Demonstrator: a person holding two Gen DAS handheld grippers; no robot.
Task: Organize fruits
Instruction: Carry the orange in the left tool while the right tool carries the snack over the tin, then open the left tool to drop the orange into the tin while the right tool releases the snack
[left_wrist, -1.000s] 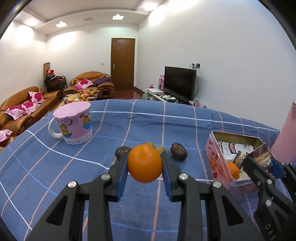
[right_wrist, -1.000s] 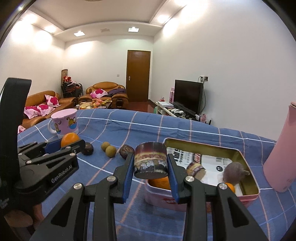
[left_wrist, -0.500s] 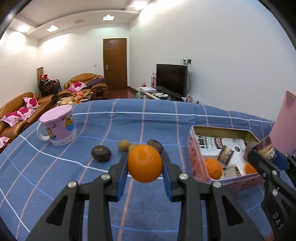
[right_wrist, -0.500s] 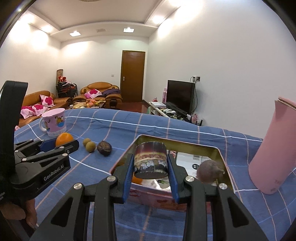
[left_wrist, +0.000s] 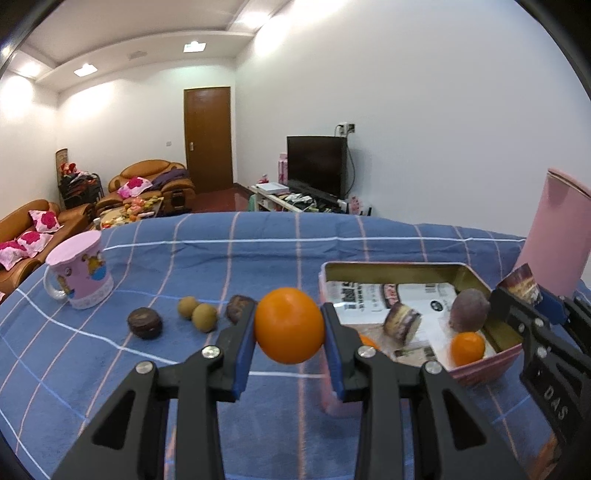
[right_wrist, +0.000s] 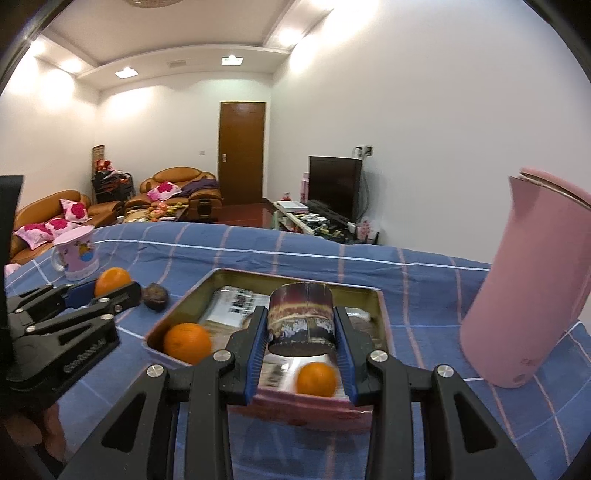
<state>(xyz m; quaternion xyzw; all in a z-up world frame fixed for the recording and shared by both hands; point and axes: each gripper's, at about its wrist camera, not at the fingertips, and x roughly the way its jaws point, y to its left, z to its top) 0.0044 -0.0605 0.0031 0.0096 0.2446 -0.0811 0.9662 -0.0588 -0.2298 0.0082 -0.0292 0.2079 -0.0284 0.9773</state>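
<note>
My left gripper is shut on an orange, held above the blue cloth just left of the open pink tin. My right gripper is shut on a short brown-purple cylindrical piece and hangs over the tin. The tin holds two oranges, a purple fruit and a similar cylindrical piece. On the cloth lie two dark fruits and two small brown-green fruits.
A pink cartoon mug stands at the left of the table. A tall pink bottle stands right of the tin, near my right gripper. A paper sheet lines the tin's floor. Sofas, a door and a TV are far behind.
Both grippers have moved to the right with their loads. The tin has come nearer in both views, and the cylindrical piece now hangs over it. Both grips are unchanged.
</note>
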